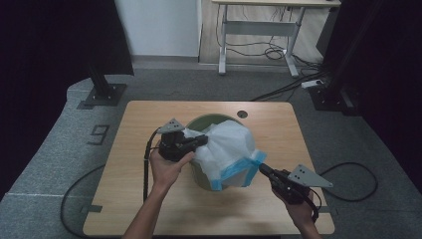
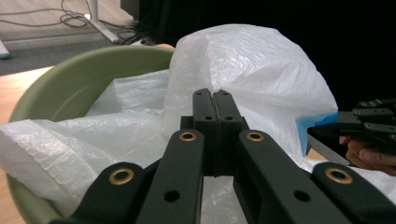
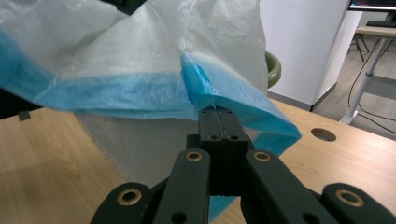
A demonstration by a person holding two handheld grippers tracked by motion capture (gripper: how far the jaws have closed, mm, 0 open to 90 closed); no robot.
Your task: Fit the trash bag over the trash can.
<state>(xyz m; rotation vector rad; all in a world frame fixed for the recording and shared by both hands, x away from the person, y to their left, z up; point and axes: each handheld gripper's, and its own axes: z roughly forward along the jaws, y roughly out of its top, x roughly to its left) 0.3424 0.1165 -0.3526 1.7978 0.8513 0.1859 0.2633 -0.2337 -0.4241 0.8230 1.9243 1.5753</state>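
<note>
Grey carpet surrounds a wooden bench (image 1: 149,199), with a pale desk (image 1: 259,25) and loose cables at the far wall and dark stands at both sides.

At the bench's middle stands a green bin (image 1: 201,174), and a white plastic bag (image 1: 226,144) with a blue band (image 1: 239,169) along its mouth edge is draped over and into it. In the high view the bag's long axis runs on a slant from the far-left rim of the bin toward the near right, where the blue-edged mouth points at the right hand. The bag's closed end billows up as a rounded hump above the bin.

The left tongs (image 1: 201,141) come in from the left, pressed fully together on a fold of the white film at the bin's left rim; in the left gripper view the film bunches right at the closed tips (image 2: 215,100). The right tongs (image 1: 262,168) are likewise clamped tight, pinching the blue band at its right corner (image 3: 219,114).

The bin's rim (image 2: 70,70) lies under the slack film, and the puffed-up bag hides most of the bin's opening. A round cable hole (image 1: 242,114) sits in the bench beyond the bin.

The film is thin, translucent and crinkled; its blue band is creased where it is pinched.
</note>
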